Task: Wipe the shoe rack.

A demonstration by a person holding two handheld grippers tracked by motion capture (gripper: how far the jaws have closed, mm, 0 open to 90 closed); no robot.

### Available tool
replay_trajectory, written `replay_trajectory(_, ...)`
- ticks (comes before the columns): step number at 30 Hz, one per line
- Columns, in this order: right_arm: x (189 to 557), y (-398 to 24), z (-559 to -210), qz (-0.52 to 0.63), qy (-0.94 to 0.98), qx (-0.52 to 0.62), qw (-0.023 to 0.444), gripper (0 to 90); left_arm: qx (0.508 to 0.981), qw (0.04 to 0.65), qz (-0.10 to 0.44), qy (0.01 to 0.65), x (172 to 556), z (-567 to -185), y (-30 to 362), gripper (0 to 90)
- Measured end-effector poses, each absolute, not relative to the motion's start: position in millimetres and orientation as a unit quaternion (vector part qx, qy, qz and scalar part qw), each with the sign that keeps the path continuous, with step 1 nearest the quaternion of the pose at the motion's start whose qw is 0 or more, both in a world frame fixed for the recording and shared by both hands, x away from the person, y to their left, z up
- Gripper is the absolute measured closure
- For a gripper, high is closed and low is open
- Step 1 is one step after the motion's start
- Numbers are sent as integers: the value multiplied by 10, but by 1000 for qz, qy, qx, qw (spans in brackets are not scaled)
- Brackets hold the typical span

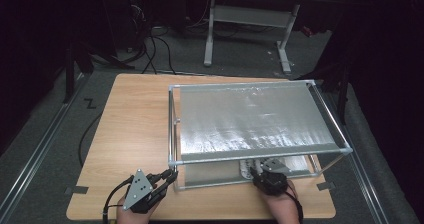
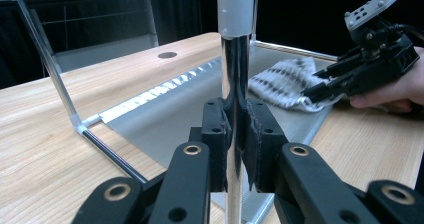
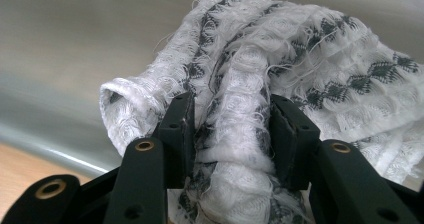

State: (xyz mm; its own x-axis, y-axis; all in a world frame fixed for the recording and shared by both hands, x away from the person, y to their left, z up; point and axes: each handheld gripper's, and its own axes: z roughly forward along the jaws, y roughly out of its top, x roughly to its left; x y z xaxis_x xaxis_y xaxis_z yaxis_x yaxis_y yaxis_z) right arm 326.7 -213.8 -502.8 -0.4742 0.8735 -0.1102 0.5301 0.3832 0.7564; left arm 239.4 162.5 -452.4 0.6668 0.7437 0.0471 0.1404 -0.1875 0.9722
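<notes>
Left tool steadies rack, right tool takes cloth

High view: left tool [image 1: 167, 180] at rack [image 1: 260, 85] corner on counter [image 1: 135, 114]; right tool [image 1: 260, 170] under shelf, little headroom. Left gripper view: pads clamp post [image 2: 235, 79], prob. to stop sliding. Right gripper view: jaws partly spread, pinching cloth [image 3: 300, 74] fold on bottom sheet.

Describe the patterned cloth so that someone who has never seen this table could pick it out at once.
On the wooden table stands a metal-framed rack with two silvery shelves. On its lower shelf, at the near edge, lies the cloth, a fold of it between the jaws of the right claw. It is the one soft thing there: crumpled, fuzzy white fabric with rows of dark diamond patterning.
</notes>
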Motion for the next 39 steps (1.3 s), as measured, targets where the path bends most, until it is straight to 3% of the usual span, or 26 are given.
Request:
replay_trajectory(23, 3129, -832, -5032, 377, 848, 316, 197, 566, 719, 562, 268, 309, 2391, -4531, 1623, 808)
replay_trajectory(26, 3060, -641, -5027, 395, 852, 306, 159, 556, 718, 564, 267, 308, 2388, -4534, 1619, 807)
replay_trajectory(31, 3057, -544, -5024, 404, 855, 286, 157, 513, 718, 564, 268, 308, 2386, -4533, 1617, 807)
replay_trajectory(33, 3036, -521, -5017, 398, 853, 291, 171, 435, 720, 562, 268, 306, 2384, -4532, 1615, 807)
replay_trajectory(39, 3039, -542, -5037, 397, 848, 302, 178, 453, 721, 562, 268, 304, 2381, -4532, 1607, 807)
